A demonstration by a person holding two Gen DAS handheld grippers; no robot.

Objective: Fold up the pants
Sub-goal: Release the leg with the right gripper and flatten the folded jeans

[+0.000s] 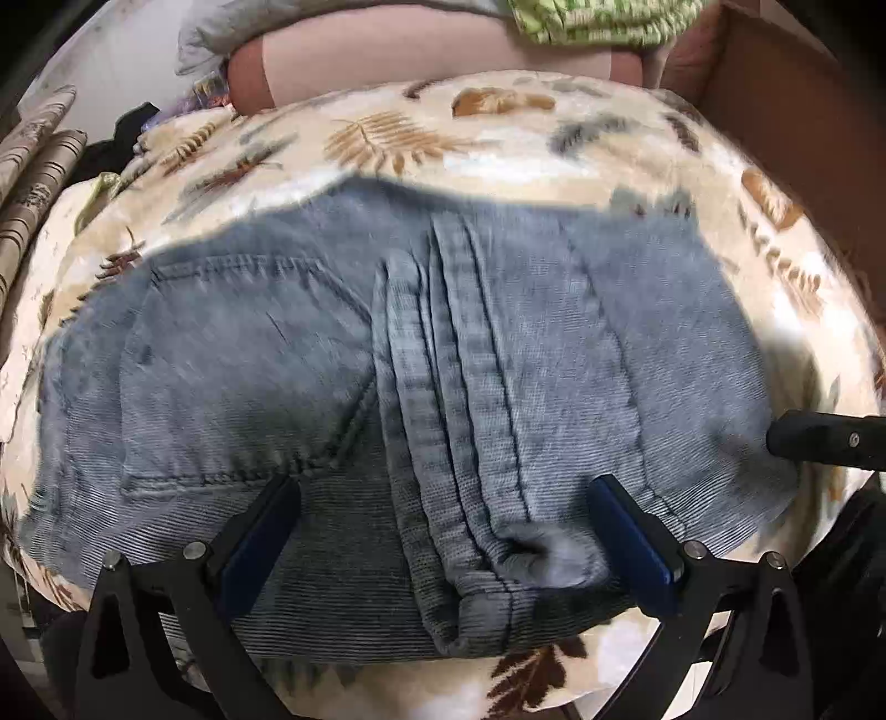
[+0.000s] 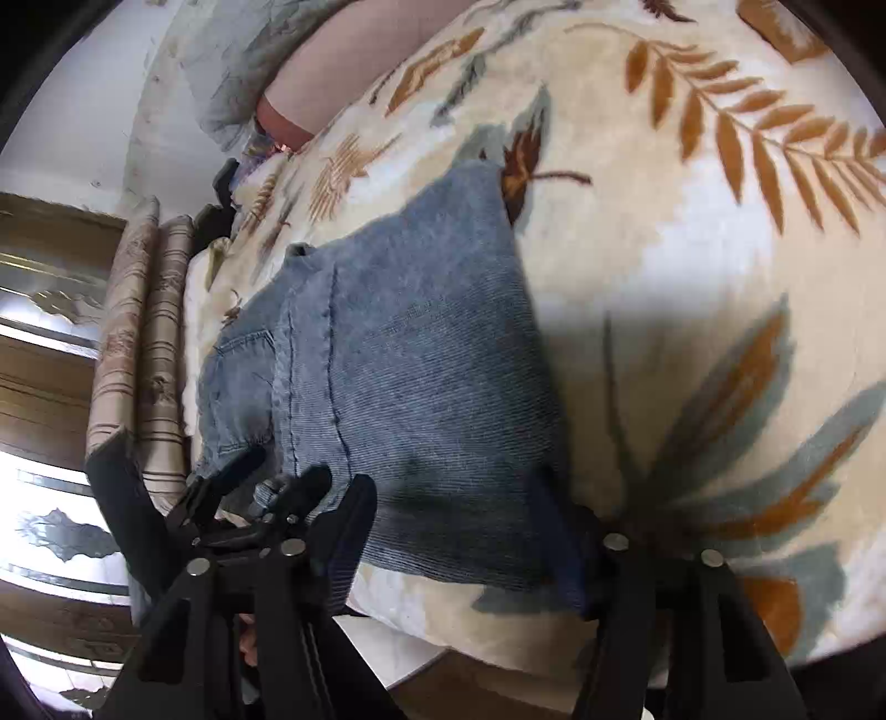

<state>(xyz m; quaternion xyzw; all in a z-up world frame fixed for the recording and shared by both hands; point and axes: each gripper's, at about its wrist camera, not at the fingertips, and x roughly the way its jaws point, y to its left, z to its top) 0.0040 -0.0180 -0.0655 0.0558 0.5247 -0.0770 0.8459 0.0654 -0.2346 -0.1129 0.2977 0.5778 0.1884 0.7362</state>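
Observation:
The grey-blue corduroy pants [image 1: 343, 354] lie folded into a compact bundle on a cream leaf-print blanket [image 1: 443, 138]. My left gripper [image 1: 448, 526] is open, its blue-padded fingers [image 1: 260, 531] spread over the near edge of the bundle beside the thick seam. A finger of the right gripper shows at the bundle's right edge [image 1: 819, 437]. In the right wrist view the pants [image 2: 421, 387] sit between the spread fingers of my right gripper [image 2: 459, 526], which is open over the bundle's corner. The left gripper [image 2: 266, 498] shows at lower left of that view.
A pink pillow [image 1: 421, 61] and green cloth [image 1: 587, 22] lie at the blanket's far side. A brown cardboard box [image 1: 786, 111] stands far right. Striped curtains [image 1: 33, 188] hang at left, with a window beside them [image 2: 50, 498]. The blanket [image 2: 692, 232] extends right.

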